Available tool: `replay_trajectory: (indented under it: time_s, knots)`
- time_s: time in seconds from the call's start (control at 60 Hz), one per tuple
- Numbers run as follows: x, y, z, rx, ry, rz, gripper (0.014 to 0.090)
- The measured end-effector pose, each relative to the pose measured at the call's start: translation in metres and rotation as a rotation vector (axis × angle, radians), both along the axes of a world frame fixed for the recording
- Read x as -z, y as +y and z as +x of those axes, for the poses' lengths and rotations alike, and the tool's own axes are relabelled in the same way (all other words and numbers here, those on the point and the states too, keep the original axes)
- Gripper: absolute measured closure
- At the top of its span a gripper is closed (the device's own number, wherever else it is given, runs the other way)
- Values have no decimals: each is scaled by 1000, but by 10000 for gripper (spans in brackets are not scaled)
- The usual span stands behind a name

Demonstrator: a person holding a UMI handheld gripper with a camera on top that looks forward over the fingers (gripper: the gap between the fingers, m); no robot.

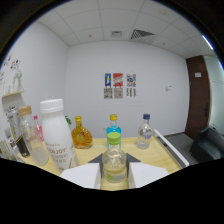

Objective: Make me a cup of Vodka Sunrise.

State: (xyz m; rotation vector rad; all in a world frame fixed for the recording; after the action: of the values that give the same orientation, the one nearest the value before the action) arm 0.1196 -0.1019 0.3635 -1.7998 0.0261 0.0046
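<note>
My gripper [115,169] is shut on a clear bottle with a green cap [114,155]. Both fingers [92,172] press against its sides, and it stands upright between them. Yellowish liquid shows low in the bottle. Beyond it on the wooden table [160,150] stand a blue bottle with a yellow cap [113,125], a round amber bottle [81,136] and a clear bottle with a blue cap [144,132]. A tall white bottle with a white cap [56,136] stands close on the left.
More clear bottles [29,142] crowd the table's left end beside a white shelf [11,107]. A white rail [170,147] edges the table's right side. A dark chair [207,142] and a brown door [197,95] lie to the right.
</note>
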Motion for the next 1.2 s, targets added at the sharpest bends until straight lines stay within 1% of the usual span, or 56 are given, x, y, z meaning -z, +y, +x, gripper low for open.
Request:
replay_trajectory:
  time_s: [0.2, 0.283, 0.383, 0.483, 0.567, 0.633, 0.683, 0.767, 0.85, 0.967, 1.1, 1.2]
  knots:
    - [0, -6, -1, -26, 2, -17, 685]
    - [-7, -15, 0, -37, -13, -5, 687]
    - [-25, -36, 2, -49, -2, 31, 687]
    - [-43, -64, 1, -76, -2, 96, 687]
    - [-37, -88, 1, -80, -15, 101, 687]
    - [-20, -104, -1, -88, -2, 94, 686]
    - [1, -113, -1, -85, -1, 71, 690]
    - [45, -121, -3, -77, 11, 9, 690]
    - [94, -123, -6, -67, 25, -62, 690]
    - [148, -121, -12, -62, 29, -131, 688]
    - [185, -117, -13, -60, -37, -187, 689]
    - [200, -113, -4, -50, -204, -224, 690]
